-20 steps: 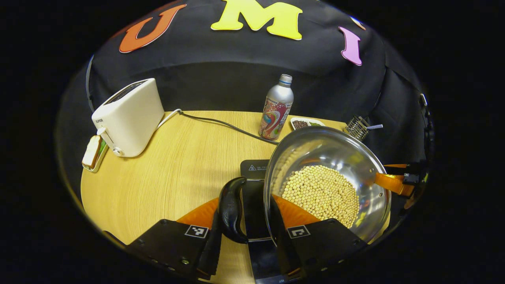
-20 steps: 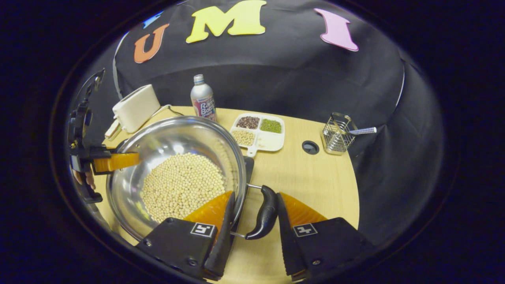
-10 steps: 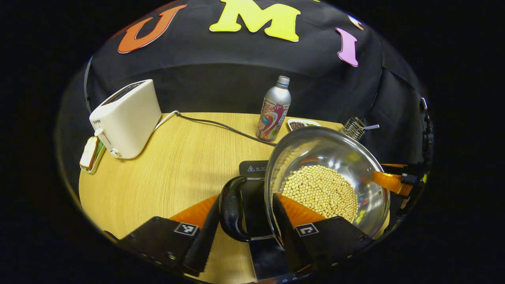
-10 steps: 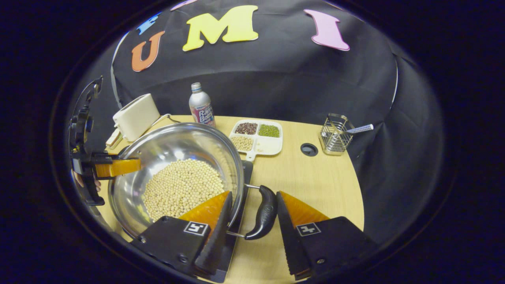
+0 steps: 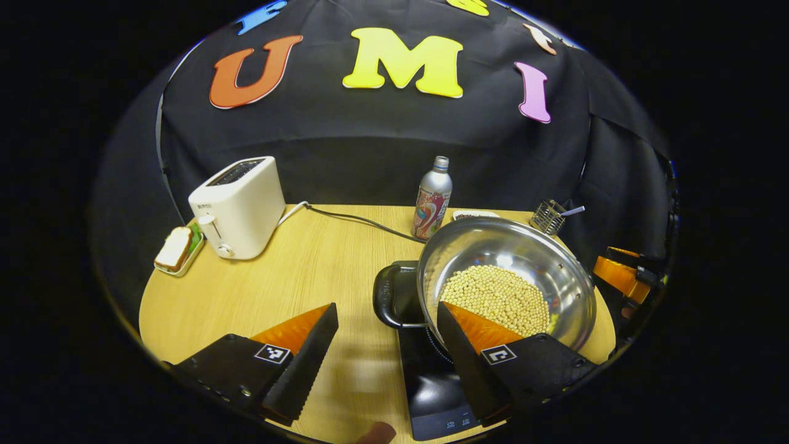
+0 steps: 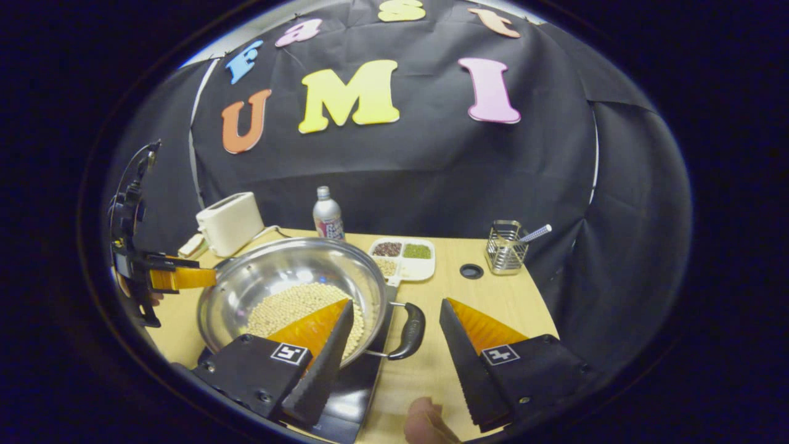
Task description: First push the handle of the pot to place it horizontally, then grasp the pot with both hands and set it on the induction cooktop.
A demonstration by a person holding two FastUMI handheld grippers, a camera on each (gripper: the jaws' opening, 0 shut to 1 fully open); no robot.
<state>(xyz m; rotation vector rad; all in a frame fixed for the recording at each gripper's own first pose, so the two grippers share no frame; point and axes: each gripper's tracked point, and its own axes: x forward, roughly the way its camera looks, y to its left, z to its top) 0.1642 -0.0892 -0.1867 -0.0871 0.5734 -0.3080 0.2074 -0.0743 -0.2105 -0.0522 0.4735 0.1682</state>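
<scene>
Left gripper view — pot [image 5: 508,277] apparently on cooktop [image 5: 431,388], left tongs [image 5: 385,345] wide, right gripper view — right tongs [image 6: 394,342] wide, divided tray [image 6: 404,259]

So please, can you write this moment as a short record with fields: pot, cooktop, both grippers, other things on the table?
pot: steel pot with beans, resting on the cooktop
cooktop: black induction cooktop, under the pot
left gripper: open, clear of the pot's handle
right gripper: open, handle between its fingers, untouched
other things: toaster, bottle, divided tray, wire holder
</scene>
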